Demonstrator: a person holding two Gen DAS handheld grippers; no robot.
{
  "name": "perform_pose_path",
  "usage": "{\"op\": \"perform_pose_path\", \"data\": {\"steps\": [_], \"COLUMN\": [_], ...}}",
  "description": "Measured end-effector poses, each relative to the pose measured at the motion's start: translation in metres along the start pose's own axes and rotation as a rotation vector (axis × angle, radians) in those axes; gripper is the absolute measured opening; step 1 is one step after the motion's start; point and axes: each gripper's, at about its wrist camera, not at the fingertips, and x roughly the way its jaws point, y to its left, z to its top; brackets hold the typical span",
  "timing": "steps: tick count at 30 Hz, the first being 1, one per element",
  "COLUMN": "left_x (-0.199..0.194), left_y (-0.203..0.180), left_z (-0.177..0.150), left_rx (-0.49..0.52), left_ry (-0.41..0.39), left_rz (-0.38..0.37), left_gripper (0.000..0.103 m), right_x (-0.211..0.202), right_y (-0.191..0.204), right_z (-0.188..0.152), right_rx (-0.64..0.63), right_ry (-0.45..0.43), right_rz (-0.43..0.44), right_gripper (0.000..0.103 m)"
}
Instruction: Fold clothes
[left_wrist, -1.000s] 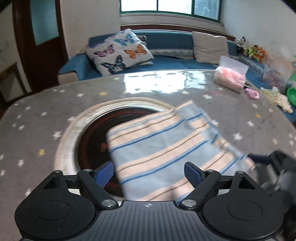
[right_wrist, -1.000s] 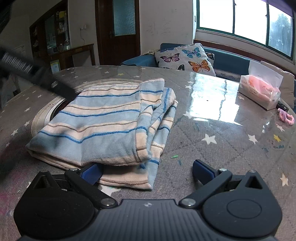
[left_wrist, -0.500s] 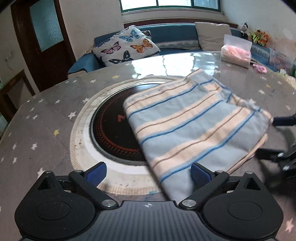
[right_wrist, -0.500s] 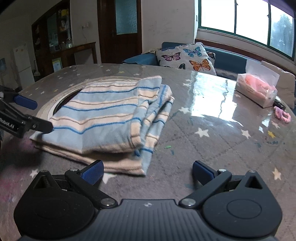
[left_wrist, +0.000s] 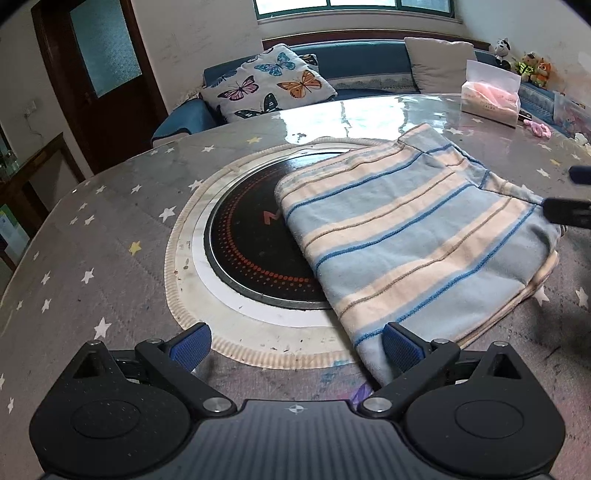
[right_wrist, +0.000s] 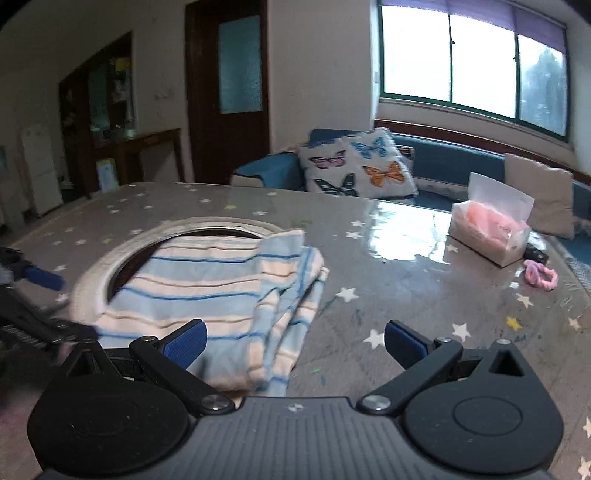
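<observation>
A folded garment (left_wrist: 417, 236) with light blue, cream and dark blue stripes lies flat on the grey star-patterned table, partly over the round black hob. It also shows in the right wrist view (right_wrist: 221, 295), with its folded layers stacked at the right edge. My left gripper (left_wrist: 295, 349) is open and empty, just short of the garment's near corner. My right gripper (right_wrist: 293, 338) is open and empty, raised above the garment's near edge. The right gripper's fingers (left_wrist: 569, 212) show at the right edge of the left wrist view, and the left gripper (right_wrist: 33, 295) at the left edge of the right wrist view.
The round hob (left_wrist: 251, 251) with a cream ring is set into the table (left_wrist: 92, 258). A tissue pack (right_wrist: 491, 236) and a pink hair tie (right_wrist: 541, 277) lie at the far right. A blue sofa with a butterfly cushion (left_wrist: 269, 86) stands behind the table.
Both grippers have drawn back from the garment, which lies still. The right gripper has lifted and tilted up, so its view shows more of the room. The left gripper has backed off a little.
</observation>
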Motion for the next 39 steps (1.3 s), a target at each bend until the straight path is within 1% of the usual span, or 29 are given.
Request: {"op": "perform_pose_path", "data": {"steps": [3,4,6,7,9,11,12,14,17,20,22,25,32,33,35,39], "left_x": [0.001,0.001,0.003,0.003,0.003,0.002,0.002,0.000,0.001,0.002,0.004,0.008,0.025,0.030,0.038,0.059], "left_y": [0.003,0.004,0.007,0.007,0.009,0.009,0.010,0.011,0.013,0.014,0.017,0.019,0.019,0.020,0.022,0.029], "left_z": [-0.002,-0.003,-0.004,-0.004,-0.004,-0.002,-0.002,0.001,0.006,0.011,0.015,0.023,0.051,0.056,0.064,0.080], "left_rx": [-0.005,-0.007,-0.011,-0.014,-0.011,-0.017,-0.021,-0.022,-0.040,-0.049,-0.060,-0.083,-0.069,-0.066,-0.067,-0.082], "left_ry": [0.003,0.004,0.007,0.008,0.007,0.009,0.009,0.001,0.000,-0.004,-0.005,-0.009,-0.032,-0.030,-0.024,-0.006], "left_rz": [0.002,0.001,-0.002,-0.006,-0.006,-0.011,-0.015,-0.012,-0.008,0.005,0.010,0.013,0.036,0.042,0.056,0.071], "left_gripper": [0.103,0.103,0.103,0.103,0.103,0.103,0.103,0.103,0.103,0.103,0.103,0.103,0.103,0.103,0.103,0.103], "right_x": [0.021,0.025,0.031,0.031,0.027,0.023,0.022,0.017,0.015,0.026,0.027,0.028,0.026,0.022,0.015,0.020], "right_y": [-0.004,-0.005,-0.010,-0.013,-0.020,-0.019,-0.018,-0.018,-0.016,-0.011,-0.007,-0.006,-0.005,-0.005,-0.003,0.013], "right_z": [-0.004,-0.008,-0.018,-0.023,-0.030,-0.034,-0.034,-0.031,-0.025,-0.030,-0.033,-0.033,-0.027,-0.022,-0.008,0.018], "right_rx": [0.021,0.021,0.033,0.049,0.083,0.064,0.058,0.085,0.107,0.086,0.059,0.056,0.051,0.061,0.068,0.004], "right_ry": [0.061,0.083,0.125,0.132,0.126,0.123,0.121,0.096,0.066,0.110,0.107,0.112,0.117,0.096,0.050,0.012], "right_rz": [0.000,-0.013,-0.022,-0.009,0.018,0.018,0.015,0.014,0.041,0.044,0.027,0.022,0.024,0.034,0.092,0.205], "right_gripper": [0.103,0.103,0.103,0.103,0.103,0.103,0.103,0.103,0.103,0.103,0.103,0.103,0.103,0.103,0.103,0.103]}}
